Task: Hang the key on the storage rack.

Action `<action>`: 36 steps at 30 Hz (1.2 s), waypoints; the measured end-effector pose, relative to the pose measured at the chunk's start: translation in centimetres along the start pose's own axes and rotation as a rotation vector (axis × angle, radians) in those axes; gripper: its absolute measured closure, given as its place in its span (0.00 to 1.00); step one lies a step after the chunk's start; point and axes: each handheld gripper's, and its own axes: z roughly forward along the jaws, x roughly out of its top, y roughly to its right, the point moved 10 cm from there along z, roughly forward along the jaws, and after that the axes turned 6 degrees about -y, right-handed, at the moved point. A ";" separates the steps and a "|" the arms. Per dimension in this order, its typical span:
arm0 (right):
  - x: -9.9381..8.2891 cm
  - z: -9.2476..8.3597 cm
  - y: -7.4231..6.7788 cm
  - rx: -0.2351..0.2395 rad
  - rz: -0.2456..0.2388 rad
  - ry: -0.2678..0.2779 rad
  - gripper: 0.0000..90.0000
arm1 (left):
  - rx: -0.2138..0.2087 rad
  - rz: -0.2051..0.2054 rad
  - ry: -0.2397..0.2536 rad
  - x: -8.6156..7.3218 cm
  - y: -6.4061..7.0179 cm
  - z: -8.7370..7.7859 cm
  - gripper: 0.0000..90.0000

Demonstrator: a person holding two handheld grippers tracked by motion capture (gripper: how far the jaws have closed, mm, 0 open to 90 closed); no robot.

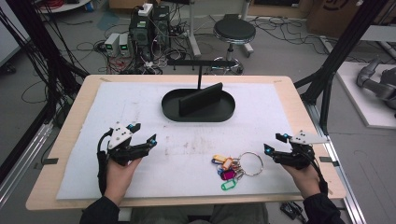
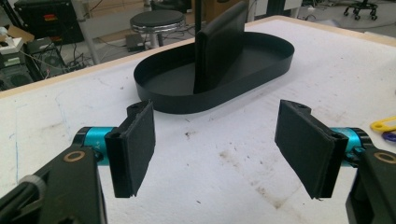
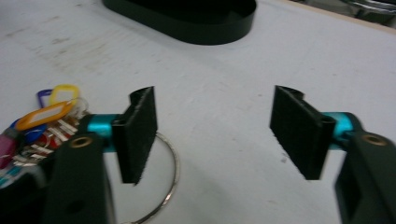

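Note:
A metal key ring (image 1: 251,163) with several coloured tags (image 1: 225,169) lies on the white mat near the front right. My right gripper (image 1: 274,143) hovers just right of the ring with its jaws open and nothing between them. In the right gripper view the ring (image 3: 173,163) curves under the left pad of the right gripper (image 3: 215,133), and the tags (image 3: 46,114) lie further left. My left gripper (image 1: 144,133) is held at the front left, open and empty. The left gripper (image 2: 217,149) points toward the black tray.
A black oval tray (image 1: 168,109) sits at the mat's far middle with an upright black block (image 1: 201,99) in it; a thin black T-shaped stand (image 1: 200,70) rises behind. The tray (image 2: 224,98) and block (image 2: 219,46) lie ahead of the left jaws. The tray's wall (image 3: 205,32) lies ahead of the right jaws.

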 end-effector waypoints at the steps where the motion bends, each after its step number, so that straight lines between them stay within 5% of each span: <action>1: -0.1 0.1 -0.3 0.015 -0.009 0.006 0.44 | -0.001 -0.005 -0.001 0.0 0.0 0.1 0.32; 19: -3.5 3.0 -1.3 0.067 -0.028 -0.204 0.73 | -0.010 0.017 -0.032 -0.8 0.3 0.6 0.32; 36: -4.2 4.2 -2.4 0.069 -0.068 -0.270 0.91 | -0.018 0.026 -0.047 -1.1 0.6 0.8 0.32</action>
